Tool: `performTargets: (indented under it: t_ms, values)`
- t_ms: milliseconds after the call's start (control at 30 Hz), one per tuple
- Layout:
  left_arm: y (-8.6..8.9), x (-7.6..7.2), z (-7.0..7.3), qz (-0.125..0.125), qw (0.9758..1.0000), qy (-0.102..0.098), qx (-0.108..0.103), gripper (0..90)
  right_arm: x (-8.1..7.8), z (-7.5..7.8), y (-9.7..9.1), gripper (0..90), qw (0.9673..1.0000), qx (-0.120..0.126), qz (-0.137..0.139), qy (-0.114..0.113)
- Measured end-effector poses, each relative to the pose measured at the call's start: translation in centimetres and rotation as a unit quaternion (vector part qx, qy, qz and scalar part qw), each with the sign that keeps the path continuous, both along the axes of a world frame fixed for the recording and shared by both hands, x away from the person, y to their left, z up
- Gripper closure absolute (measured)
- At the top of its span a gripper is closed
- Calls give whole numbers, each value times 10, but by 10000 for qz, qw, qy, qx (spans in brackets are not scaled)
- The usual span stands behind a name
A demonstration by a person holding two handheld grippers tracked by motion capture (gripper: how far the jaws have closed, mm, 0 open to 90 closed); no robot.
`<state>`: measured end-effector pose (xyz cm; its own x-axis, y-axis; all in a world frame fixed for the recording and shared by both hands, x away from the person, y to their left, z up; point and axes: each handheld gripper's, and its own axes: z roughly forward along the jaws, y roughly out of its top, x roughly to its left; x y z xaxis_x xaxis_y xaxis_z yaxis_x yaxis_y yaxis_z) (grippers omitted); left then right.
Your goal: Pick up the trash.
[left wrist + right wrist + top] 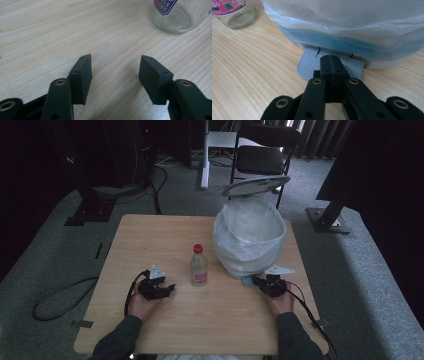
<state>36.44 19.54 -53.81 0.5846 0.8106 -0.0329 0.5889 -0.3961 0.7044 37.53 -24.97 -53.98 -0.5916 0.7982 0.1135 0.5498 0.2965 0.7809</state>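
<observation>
— What did we have on the pale wood-grain table?

— A clear, round plastic bottle with a red cap and a pink label stood upright near the middle. Right of it stood a round pedal bin lined with a crinkled, milky plastic bag, its lid tipped up.

— And our tongs?

— Our left gripper lay just left of the bottle, apart from it; its matte black, wedge-shaped pads stood apart with only bare wood between them. Our right gripper had its jaws pressed flat together, tips over the bin's grey ribbed pedal, holding nothing.
</observation>
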Motion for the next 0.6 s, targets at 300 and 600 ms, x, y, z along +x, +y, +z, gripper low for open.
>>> performTargets:
  t_ms: [300,600]
  values:
    - [-3,-3,10,-191,9990,-56,-395,465,0,0,0,900,10000,14,-4,13]
    - [-2,-6,29,-467,9951,-192,-845,475,0,0,0,900,10000,9,0,9]
